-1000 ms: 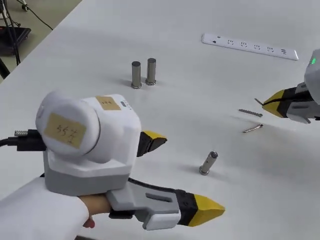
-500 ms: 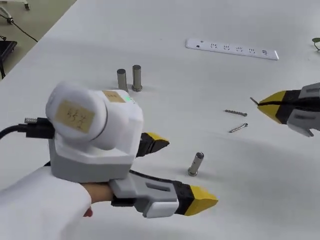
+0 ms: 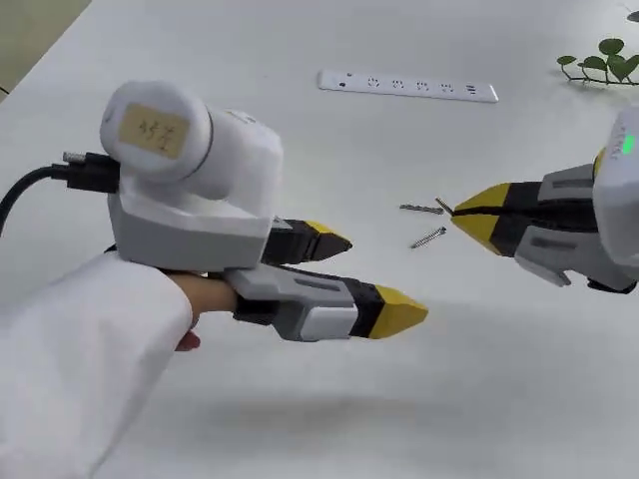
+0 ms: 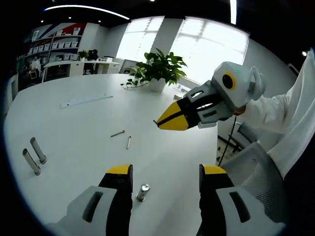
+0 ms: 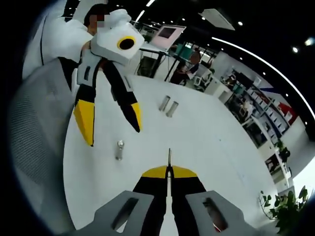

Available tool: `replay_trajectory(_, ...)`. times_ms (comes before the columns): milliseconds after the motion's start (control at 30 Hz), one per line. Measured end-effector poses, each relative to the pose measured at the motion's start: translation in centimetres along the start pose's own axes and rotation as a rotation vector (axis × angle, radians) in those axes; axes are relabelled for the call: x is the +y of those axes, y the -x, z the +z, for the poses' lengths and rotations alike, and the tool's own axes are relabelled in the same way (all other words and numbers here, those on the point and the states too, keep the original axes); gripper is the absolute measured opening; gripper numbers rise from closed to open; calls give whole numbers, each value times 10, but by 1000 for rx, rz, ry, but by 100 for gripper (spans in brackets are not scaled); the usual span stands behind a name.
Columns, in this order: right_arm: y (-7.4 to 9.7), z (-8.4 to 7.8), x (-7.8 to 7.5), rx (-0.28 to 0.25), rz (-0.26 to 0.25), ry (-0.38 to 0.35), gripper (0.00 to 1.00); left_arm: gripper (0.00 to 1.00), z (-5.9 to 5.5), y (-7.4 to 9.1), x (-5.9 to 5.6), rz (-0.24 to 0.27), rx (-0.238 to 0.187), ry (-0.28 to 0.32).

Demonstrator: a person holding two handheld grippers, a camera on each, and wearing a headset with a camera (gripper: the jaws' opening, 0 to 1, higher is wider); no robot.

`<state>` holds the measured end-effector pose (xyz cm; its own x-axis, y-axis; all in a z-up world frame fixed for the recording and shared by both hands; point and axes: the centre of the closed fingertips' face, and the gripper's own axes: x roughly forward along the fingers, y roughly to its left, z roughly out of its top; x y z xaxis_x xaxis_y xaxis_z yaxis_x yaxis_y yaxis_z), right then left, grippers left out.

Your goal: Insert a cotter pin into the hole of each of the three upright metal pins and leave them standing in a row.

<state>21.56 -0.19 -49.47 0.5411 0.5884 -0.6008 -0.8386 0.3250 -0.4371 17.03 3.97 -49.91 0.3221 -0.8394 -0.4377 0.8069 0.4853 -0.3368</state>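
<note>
My left gripper (image 3: 371, 276) stands open above the white table, nothing between its yellow-tipped fingers. In the left gripper view a loose metal pin (image 4: 142, 191) lies on the table between its jaws, with two upright metal pins (image 4: 34, 155) off to the left. My right gripper (image 3: 469, 220) is shut on a cotter pin (image 3: 442, 206), which pokes out past its tips (image 5: 169, 157). Two more cotter pins (image 3: 425, 224) lie on the table beside it. The right gripper view has the loose metal pin (image 5: 119, 150) below the left gripper (image 5: 113, 129) and the upright pair (image 5: 168, 106) farther off.
A white power strip (image 3: 407, 86) lies at the far side of the table. A potted plant (image 3: 604, 55) stands at the far right. Behind the table, the right gripper view shows desks and people in an office.
The head camera has swung, so the upright pins left the view. My left gripper has risen and now covers the loose metal pin. My right gripper came leftwards with the cotter pin.
</note>
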Motion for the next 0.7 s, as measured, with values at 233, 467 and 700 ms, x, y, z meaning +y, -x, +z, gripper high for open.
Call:
replay_trajectory(233, 2, 4, 17, -14, 23, -18, 0, 36, 13, -6, 2, -36, 17, -12)
replay_trajectory(467, 4, 8, 23, -21, 32, -4, 0, 21, 26, -9, -4, -101, -23, 99)
replay_trajectory(700, 5, 12, 27, -25, 38, 14, 0, 13, 28, -15, -4, -111, -8, 133)
